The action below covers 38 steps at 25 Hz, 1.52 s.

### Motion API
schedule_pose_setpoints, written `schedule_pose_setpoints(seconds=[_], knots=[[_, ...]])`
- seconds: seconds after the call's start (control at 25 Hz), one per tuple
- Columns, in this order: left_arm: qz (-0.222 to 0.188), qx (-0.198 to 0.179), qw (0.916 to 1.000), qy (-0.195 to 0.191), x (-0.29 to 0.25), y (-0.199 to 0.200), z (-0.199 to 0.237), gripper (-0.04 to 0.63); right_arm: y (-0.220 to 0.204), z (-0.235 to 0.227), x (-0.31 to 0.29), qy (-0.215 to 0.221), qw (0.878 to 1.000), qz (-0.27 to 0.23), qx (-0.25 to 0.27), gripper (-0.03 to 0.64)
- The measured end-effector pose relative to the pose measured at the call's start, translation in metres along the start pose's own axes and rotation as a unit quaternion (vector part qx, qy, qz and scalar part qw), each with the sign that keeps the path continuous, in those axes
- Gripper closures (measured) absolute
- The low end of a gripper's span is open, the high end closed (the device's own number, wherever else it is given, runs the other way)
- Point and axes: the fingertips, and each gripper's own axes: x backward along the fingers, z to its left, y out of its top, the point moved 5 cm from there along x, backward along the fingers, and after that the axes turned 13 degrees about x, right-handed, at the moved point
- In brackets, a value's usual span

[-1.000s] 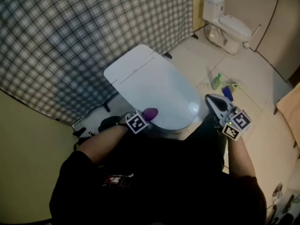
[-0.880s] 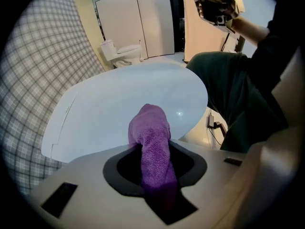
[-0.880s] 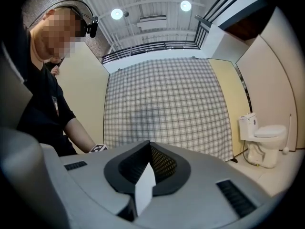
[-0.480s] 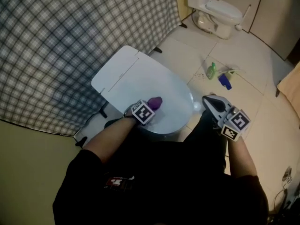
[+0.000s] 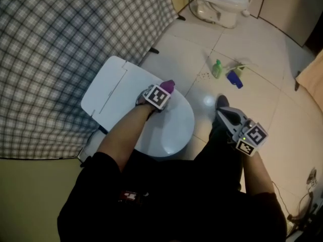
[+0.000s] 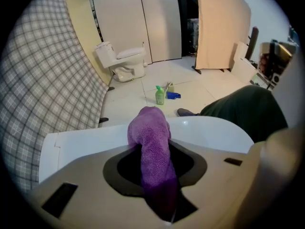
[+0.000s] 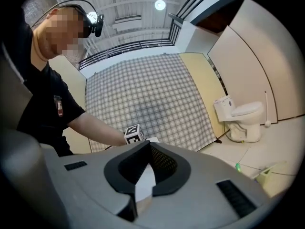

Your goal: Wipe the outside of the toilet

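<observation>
Wiping well at this point, I judge, means pressing the purple cloth (image 5: 168,86) flat against the toilet (image 5: 113,92). It should be dragged along the lid's side edge, then down over the rim onto the bowl's outer wall. The task is the outside, and the cloth now sits only on the top. Long overlapping strokes from the hinge end toward the rounded front would leave no strip missed. The cloth's loose tip should lead, so that the hard jaws do not scrape the plastic.

The left claw (image 5: 162,92) is clenched on the cloth. In the left gripper view the cloth stands up between its jaws and folds over at the tip, right at the lid's edge that faces the open tiled floor. The left forearm (image 5: 126,135) reaches out across the closed lid, wrist low, marker cube uppermost.

The right claw (image 5: 225,116) hangs off the toilet over the floor beside the person's dark trouser leg, pointing away from the body. Its jaws are closed together on nothing, so it plays no part in the stroke. A green bottle (image 5: 217,68) stands on the floor well beyond the lid's edge.
</observation>
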Motion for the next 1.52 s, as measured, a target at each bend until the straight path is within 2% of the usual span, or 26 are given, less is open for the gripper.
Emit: schedule_pose_setpoints(seconds=[0.16, 0.28, 0.36, 0.4, 0.48, 0.52, 0.6, 0.8, 1.04, 1.2, 1.28, 1.44, 1.52], knots=[[0.001, 0.013, 0.9996, 0.025, -0.002, 0.027, 0.01, 0.471, 0.003, -0.021, -0.003, 0.001, 1.0, -0.01, -0.006, 0.607], [0.005, 0.026, 0.9989, 0.039, 0.009, 0.015, 0.014, 0.471, 0.017, -0.016, -0.009, 0.007, 1.0, -0.008, 0.008, 0.607], [0.013, 0.032, 0.9989, 0.032, 0.022, -0.01, 0.009, 0.471, 0.027, -0.001, -0.01, 0.011, 1.0, -0.005, 0.018, 0.607], [0.012, 0.033, 0.9993, 0.012, 0.03, -0.027, 0.0, 0.471, 0.031, 0.01, -0.01, 0.012, 1.0, -0.004, 0.023, 0.607], [-0.021, 0.035, 0.9968, -0.068, 0.046, -0.055, -0.029, 0.471, 0.037, 0.031, -0.012, 0.019, 0.999, -0.004, 0.035, 0.607], [-0.038, 0.034, 0.9945, -0.092, 0.056, -0.07, -0.038, 0.471, 0.041, 0.04, -0.014, 0.026, 0.999, -0.003, 0.045, 0.607], [-0.049, 0.029, 0.9942, -0.092, 0.08, -0.109, -0.043, 0.471, 0.049, 0.06, -0.018, 0.04, 0.997, -0.001, 0.065, 0.607], [-0.028, 0.02, 0.9944, -0.099, 0.126, -0.222, -0.062, 0.471, 0.061, 0.112, -0.027, 0.062, 0.993, 0.0, 0.096, 0.607], [0.006, 0.029, 0.9943, -0.103, 0.121, -0.288, -0.082, 0.471, 0.076, 0.14, -0.05, 0.091, 0.988, -0.003, 0.124, 0.607], [0.024, 0.037, 0.9946, -0.094, 0.108, -0.289, -0.083, 0.471, 0.075, 0.143, -0.059, 0.099, 0.987, -0.006, 0.124, 0.607], [0.034, 0.041, 0.9929, -0.106, 0.107, -0.285, -0.081, 0.471, 0.072, 0.138, -0.06, 0.099, 0.988, -0.011, 0.118, 0.607], [0.027, 0.04, 0.9914, -0.121, 0.114, -0.266, -0.077, 0.472, 0.065, 0.123, -0.056, 0.094, 0.991, -0.014, 0.095, 0.607], [0.014, 0.034, 0.9929, -0.113, 0.118, -0.248, -0.076, 0.472, 0.068, 0.11, -0.052, 0.088, 0.993, -0.018, 0.082, 0.607]])
